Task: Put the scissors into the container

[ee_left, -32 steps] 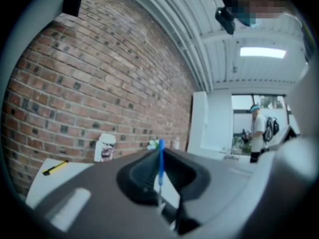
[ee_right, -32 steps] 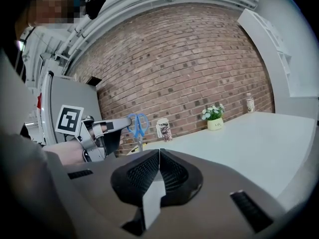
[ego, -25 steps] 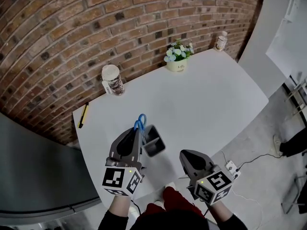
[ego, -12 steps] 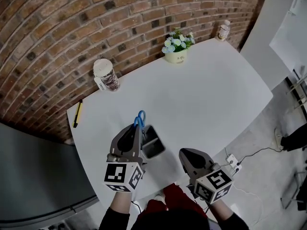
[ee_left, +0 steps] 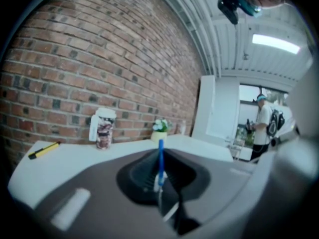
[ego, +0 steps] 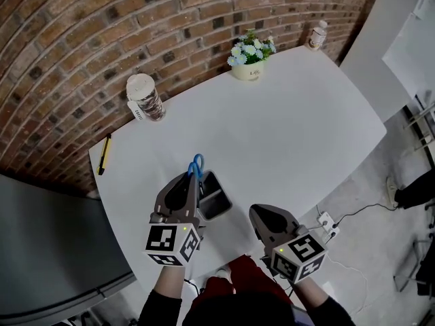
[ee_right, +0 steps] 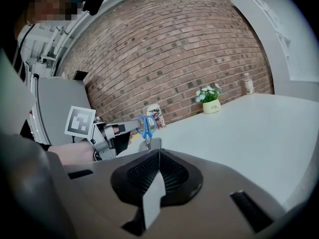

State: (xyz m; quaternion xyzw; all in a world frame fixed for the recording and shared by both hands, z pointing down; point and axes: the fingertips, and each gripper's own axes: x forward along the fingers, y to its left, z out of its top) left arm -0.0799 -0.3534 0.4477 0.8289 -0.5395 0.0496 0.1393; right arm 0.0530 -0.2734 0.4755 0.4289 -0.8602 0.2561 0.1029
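Left gripper [ego: 192, 184] is clamped on the blue-handled scissors [ego: 197, 164]. Its jaws hide most of the blades and part of the dark container [ego: 217, 202] just beneath. Right gripper [ego: 257, 214] is alongside, jaws together, empty. Both sit much as they did 1 second ago.

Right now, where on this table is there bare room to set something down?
Widest bare patch: the table's middle and right, bordered by the flower pot, the small bottle and the right edge. A smaller one lies between the lidded cup and the container. Crowded: beside the container, where the left gripper holds scissors.
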